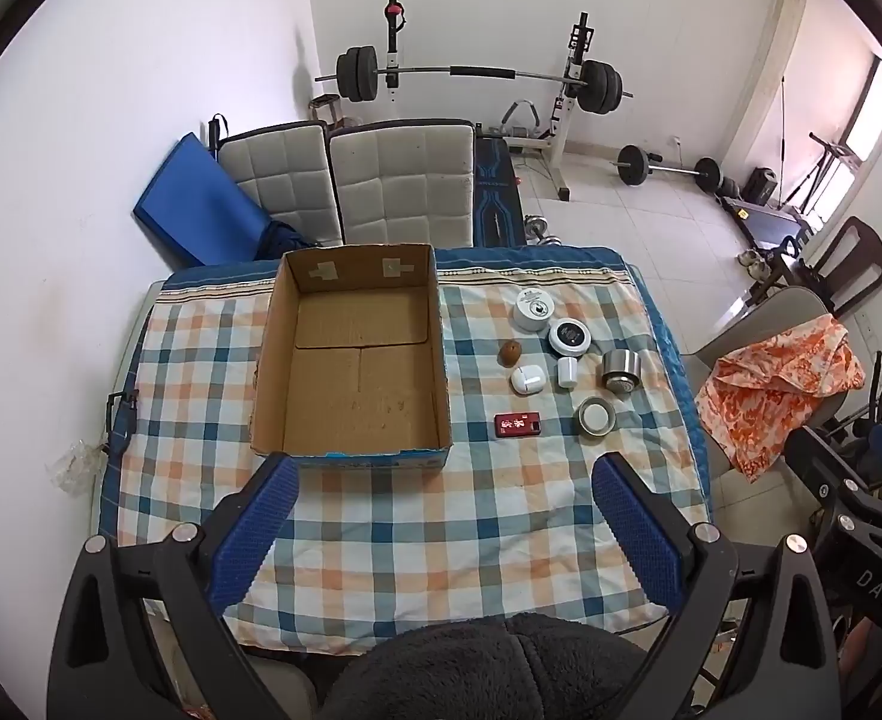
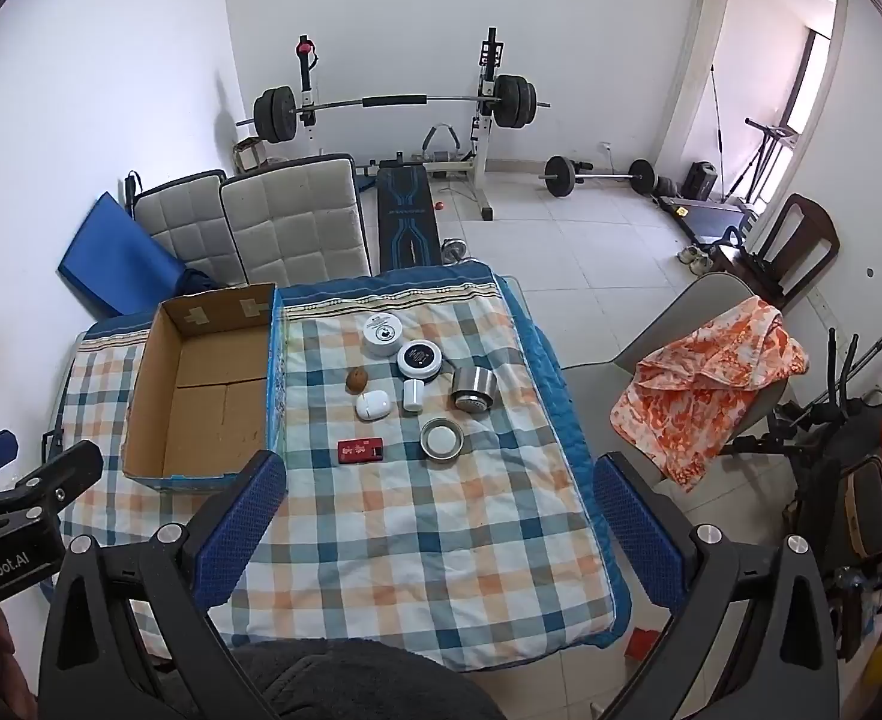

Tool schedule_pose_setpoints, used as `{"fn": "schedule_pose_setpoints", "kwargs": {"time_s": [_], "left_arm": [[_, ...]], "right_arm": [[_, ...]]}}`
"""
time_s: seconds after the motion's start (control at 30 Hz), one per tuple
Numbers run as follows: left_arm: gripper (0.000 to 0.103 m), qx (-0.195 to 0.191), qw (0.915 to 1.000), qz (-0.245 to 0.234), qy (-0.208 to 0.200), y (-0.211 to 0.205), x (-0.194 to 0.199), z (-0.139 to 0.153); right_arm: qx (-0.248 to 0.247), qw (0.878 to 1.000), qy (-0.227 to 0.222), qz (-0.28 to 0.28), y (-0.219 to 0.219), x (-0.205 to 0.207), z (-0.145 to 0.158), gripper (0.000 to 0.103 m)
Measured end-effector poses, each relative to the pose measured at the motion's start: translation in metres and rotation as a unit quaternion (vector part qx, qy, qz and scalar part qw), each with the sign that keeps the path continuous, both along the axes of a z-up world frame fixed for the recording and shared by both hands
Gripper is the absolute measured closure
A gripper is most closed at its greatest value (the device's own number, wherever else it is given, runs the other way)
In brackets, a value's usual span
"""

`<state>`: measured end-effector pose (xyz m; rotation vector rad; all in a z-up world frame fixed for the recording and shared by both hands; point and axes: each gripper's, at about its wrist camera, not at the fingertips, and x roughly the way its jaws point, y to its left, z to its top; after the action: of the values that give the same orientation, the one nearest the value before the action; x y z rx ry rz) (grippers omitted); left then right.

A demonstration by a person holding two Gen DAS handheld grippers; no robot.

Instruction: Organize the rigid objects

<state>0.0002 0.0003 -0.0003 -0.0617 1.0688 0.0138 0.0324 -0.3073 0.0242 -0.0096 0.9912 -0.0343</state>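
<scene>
Left gripper [image 1: 446,474]: jaws spread wide, blue pads well apart, nothing between them; it hangs above the near part of the checked cloth [image 1: 441,540], tilted steeply down. Right gripper [image 2: 440,473]: likewise fully spread and holding nothing, angled down over the same cloth; the left unit's black body shows at its left edge.

Cardboard box [image 1: 351,360] — open-topped, nothing inside; it lies just beyond the left gripper's left finger, its near wall almost at that fingertip; from the right gripper it sits ahead and to the left.

Loose items all rest on the cloth to the right of the box, ahead of both grippers and apart from them; nearest are a red flat case [image 1: 518,425] and a shallow round metal lid [image 1: 596,417] beside it; beyond these, a white earbud-style case [image 1: 527,381], a small white cylinder [image 1: 567,372] and a steel cup on its side [image 1: 620,369]; further still, a small brown nut-like object [image 1: 510,353], a black-topped round jar [image 1: 570,336] and a white round jar [image 1: 532,309], the last two nearly touching.

A dark fleece garment [image 1: 489,666] fills the bottom edge, below the left gripper.
</scene>
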Motion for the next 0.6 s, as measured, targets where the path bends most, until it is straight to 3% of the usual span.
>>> {"fn": "schedule_pose_setpoints", "kwargs": {"time_s": [0.6], "left_arm": [[0.003, 0.007, 0.9999, 0.002, -0.010, 0.0010, 0.0025, 0.0029]], "right_arm": [[-0.008, 1.000, -0.003, -0.001, 0.0001, -0.0006, 0.0026, 0.000]]}}
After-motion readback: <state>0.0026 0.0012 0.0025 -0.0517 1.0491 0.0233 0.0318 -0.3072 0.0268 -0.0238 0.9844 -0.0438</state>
